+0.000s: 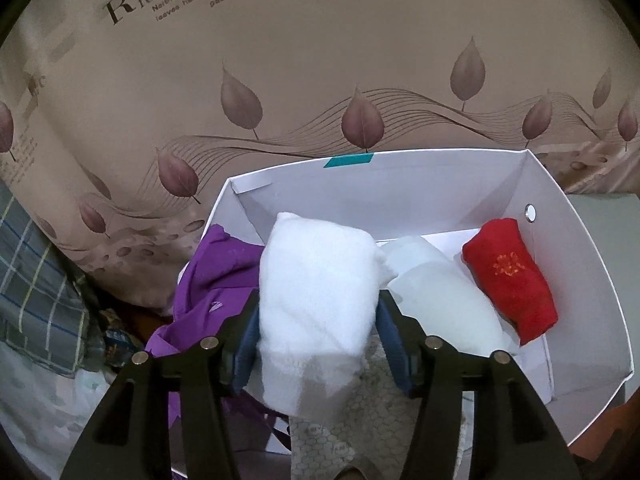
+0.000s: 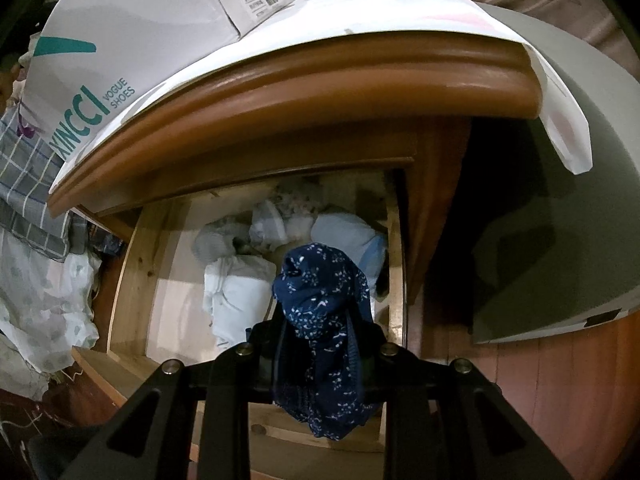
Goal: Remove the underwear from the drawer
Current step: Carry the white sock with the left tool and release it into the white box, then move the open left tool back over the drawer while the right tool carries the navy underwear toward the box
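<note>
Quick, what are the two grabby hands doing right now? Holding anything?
Left gripper: the white rolled cloth sits between its fingers over the white box; whether they squeeze it cannot be told.
Right gripper: closed on the dark blue patterned underwear, above the open drawer.

Right gripper [image 2: 320, 336]: fingertips buried in navy cloth [image 2: 324, 320]. Left gripper [image 1: 318, 328]: pad contact with white roll [image 1: 316, 300] not discernible. Purple garment [image 1: 208, 300] part-hidden behind box wall [image 1: 592, 280]. Drawer [image 2: 132, 280] back in shadow; bundles there unidentifiable.
</note>
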{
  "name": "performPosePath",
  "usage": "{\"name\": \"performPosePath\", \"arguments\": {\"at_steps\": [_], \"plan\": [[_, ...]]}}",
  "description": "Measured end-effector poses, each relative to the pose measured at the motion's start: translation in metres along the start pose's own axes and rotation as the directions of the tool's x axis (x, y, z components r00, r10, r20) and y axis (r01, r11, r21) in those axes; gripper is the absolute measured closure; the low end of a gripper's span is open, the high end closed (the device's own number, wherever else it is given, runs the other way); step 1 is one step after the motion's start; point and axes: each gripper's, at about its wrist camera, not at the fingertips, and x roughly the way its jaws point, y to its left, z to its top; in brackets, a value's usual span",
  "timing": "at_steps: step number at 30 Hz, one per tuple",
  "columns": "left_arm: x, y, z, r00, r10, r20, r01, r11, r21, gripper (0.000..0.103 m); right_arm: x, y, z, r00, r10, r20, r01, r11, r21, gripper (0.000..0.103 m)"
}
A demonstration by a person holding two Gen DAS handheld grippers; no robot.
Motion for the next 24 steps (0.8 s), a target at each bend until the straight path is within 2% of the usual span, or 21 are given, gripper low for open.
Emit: {"name": "performPosePath", "arguments": {"at_steps": [5, 8, 12, 19, 21, 24], "plan": [[-0.007, -0.007, -0.002, 1.0, 0.019, 0.023, -0.019, 1.0, 0.025, 0.047, -0.001, 0.002, -0.001, 1.0, 0.005, 0.0, -0.005, 1.0, -0.01, 0.078], [-0.014, -0.007, -0.001, 0.999, 0.027, 0.044, -0.027, 1.0, 0.014, 0.038, 0.0, 0.002, -0.002, 1.0, 0.004, 0.001, -0.004, 1.0, -0.012, 0.078], [-0.027, -0.006, 0.001, 0.997, 0.027, 0.07, -0.027, 1.0, -0.002, 0.032, 0.0, 0.001, -0.001, 1.0, 0.003, 0.001, -0.003, 1.0, -0.013, 0.078], [-0.057, -0.007, -0.012, 0.988, 0.064, 0.14, -0.065, 0.998, 0.001, 0.028, 0.0, 0.002, -0.003, 1.0, -0.009, 0.007, 0.01, 1.0, -0.028, 0.078], [-0.067, -0.007, -0.021, 0.981, 0.093, 0.17, -0.094, 0.996, -0.002, 0.028, 0.0, 0.002, -0.003, 1.0, -0.013, 0.006, 0.013, 0.999, -0.031, 0.078], [-0.086, -0.005, -0.039, 0.958, 0.173, 0.23, -0.172, 0.985, -0.022, 0.022, 0.002, 0.002, -0.004, 1.0, -0.019, 0.006, 0.019, 0.999, -0.029, 0.078]]}}
